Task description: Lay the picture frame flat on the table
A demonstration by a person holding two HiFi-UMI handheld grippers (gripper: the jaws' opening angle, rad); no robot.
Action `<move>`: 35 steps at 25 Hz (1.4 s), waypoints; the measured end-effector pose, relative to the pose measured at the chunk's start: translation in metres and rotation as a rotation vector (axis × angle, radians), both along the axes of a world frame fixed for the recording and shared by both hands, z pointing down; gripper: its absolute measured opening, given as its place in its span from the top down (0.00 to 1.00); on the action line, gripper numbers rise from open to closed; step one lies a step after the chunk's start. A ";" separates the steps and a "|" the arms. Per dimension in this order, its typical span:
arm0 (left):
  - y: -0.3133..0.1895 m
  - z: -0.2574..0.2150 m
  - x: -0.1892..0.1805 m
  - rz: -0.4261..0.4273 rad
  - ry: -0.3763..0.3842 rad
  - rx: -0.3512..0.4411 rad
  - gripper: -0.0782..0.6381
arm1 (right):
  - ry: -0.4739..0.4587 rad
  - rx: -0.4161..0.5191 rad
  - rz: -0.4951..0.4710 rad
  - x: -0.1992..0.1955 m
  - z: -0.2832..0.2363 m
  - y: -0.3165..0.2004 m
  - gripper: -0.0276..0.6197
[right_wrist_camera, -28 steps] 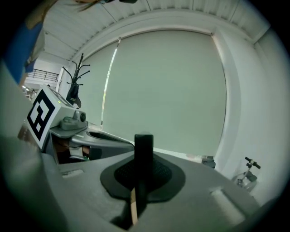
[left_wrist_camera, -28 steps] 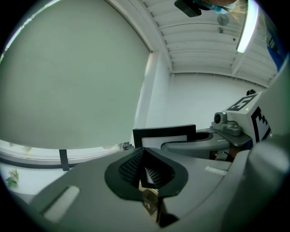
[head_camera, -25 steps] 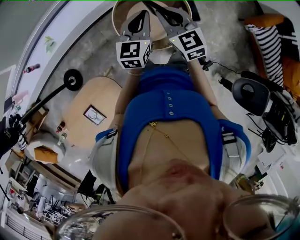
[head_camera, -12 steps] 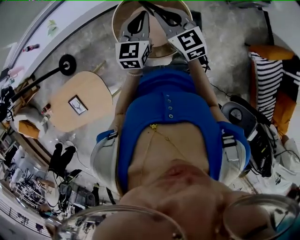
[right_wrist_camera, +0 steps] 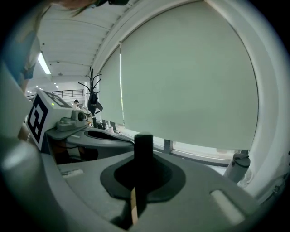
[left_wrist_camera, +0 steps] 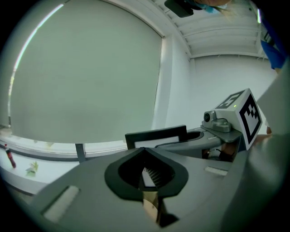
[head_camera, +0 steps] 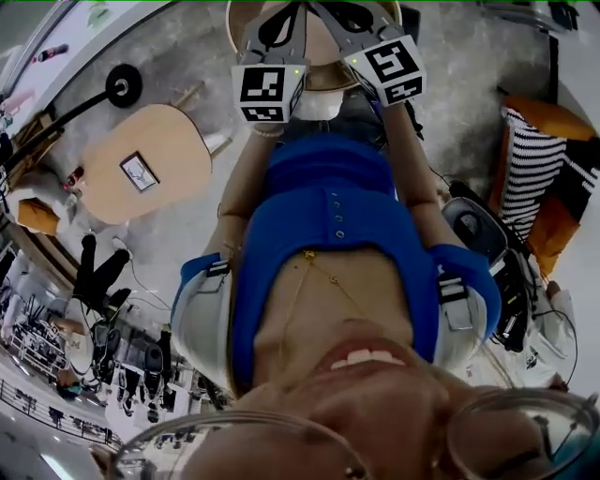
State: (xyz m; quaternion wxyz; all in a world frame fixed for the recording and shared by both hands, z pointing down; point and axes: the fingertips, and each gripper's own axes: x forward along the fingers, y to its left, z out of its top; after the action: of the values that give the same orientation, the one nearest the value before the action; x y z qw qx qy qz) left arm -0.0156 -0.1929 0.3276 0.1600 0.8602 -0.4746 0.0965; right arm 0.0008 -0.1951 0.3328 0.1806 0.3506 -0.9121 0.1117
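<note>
The picture frame [left_wrist_camera: 156,135], black-edged with a white face, stands upright just past my left gripper [left_wrist_camera: 146,152]. That gripper's jaws are closed on a thin tan strip that looks like the frame's back stand. In the right gripper view the frame [right_wrist_camera: 144,145] shows edge-on as a black bar rising from between the jaws of my right gripper [right_wrist_camera: 144,156], which is shut on it. In the head view both grippers, left [head_camera: 281,11] and right [head_camera: 333,9], are held side by side over a round wooden table [head_camera: 323,80]. The frame itself is hidden there.
A second wooden table [head_camera: 164,141] at the left carries another small frame [head_camera: 139,172] lying flat, with a black floor lamp [head_camera: 119,87] beside it. A striped cushion [head_camera: 530,169] and black gear [head_camera: 478,225] sit on the floor at the right. A large window blind fills both gripper views.
The head view has swung, so the side table and lamp slid up and left and the striped cushion moved down. Both grippers stay together, slightly higher in view, jaws unchanged.
</note>
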 end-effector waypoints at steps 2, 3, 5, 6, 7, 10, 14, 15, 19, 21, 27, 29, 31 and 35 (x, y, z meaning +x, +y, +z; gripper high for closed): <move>0.005 0.011 -0.004 0.002 0.006 -0.022 0.90 | 0.017 -0.024 -0.007 -0.004 0.015 0.006 0.94; 0.005 0.016 -0.003 0.004 0.004 -0.028 0.90 | 0.025 -0.036 -0.009 -0.004 0.022 0.007 0.94; 0.005 0.030 -0.002 0.008 -0.013 -0.033 0.90 | 0.033 -0.067 -0.018 -0.002 0.038 0.009 0.94; 0.005 0.039 -0.003 0.003 -0.025 -0.034 0.90 | 0.031 -0.086 -0.022 -0.003 0.047 0.010 0.94; 0.004 0.048 -0.008 -0.007 -0.035 -0.039 0.90 | 0.027 -0.106 -0.024 -0.004 0.057 0.010 0.94; 0.004 0.080 -0.023 -0.062 -0.052 -0.074 0.90 | -0.001 -0.175 -0.020 -0.010 0.090 0.008 0.94; 0.011 0.115 -0.031 -0.103 -0.066 -0.120 0.90 | -0.010 -0.233 -0.043 -0.017 0.126 0.007 0.94; 0.012 0.123 -0.031 -0.104 -0.070 -0.133 0.90 | -0.013 -0.243 -0.050 -0.019 0.134 0.007 0.94; 0.014 0.149 -0.022 -0.114 -0.078 -0.158 0.90 | -0.022 -0.280 -0.073 -0.020 0.162 0.009 0.94; 0.012 0.165 -0.019 -0.124 -0.080 -0.176 0.90 | -0.039 -0.312 -0.072 -0.020 0.178 0.007 0.94; 0.015 0.225 -0.038 -0.178 -0.097 -0.248 0.90 | -0.023 -0.481 -0.082 -0.032 0.251 0.008 0.94; 0.018 0.246 -0.041 -0.179 -0.100 -0.276 0.90 | -0.025 -0.557 -0.065 -0.029 0.277 0.010 0.94; 0.020 0.263 -0.044 -0.179 -0.105 -0.294 0.90 | -0.055 -0.630 -0.051 -0.030 0.297 0.010 0.94; 0.031 0.286 -0.039 -0.148 -0.147 -0.302 0.90 | -0.029 -0.739 -0.091 -0.037 0.340 0.030 0.94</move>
State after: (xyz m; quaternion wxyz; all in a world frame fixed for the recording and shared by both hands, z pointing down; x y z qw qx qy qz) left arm -0.0548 -0.1620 0.6132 0.2590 0.7797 -0.5272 0.2170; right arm -0.0358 -0.1649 0.6732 0.2869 0.2190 -0.8273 0.4304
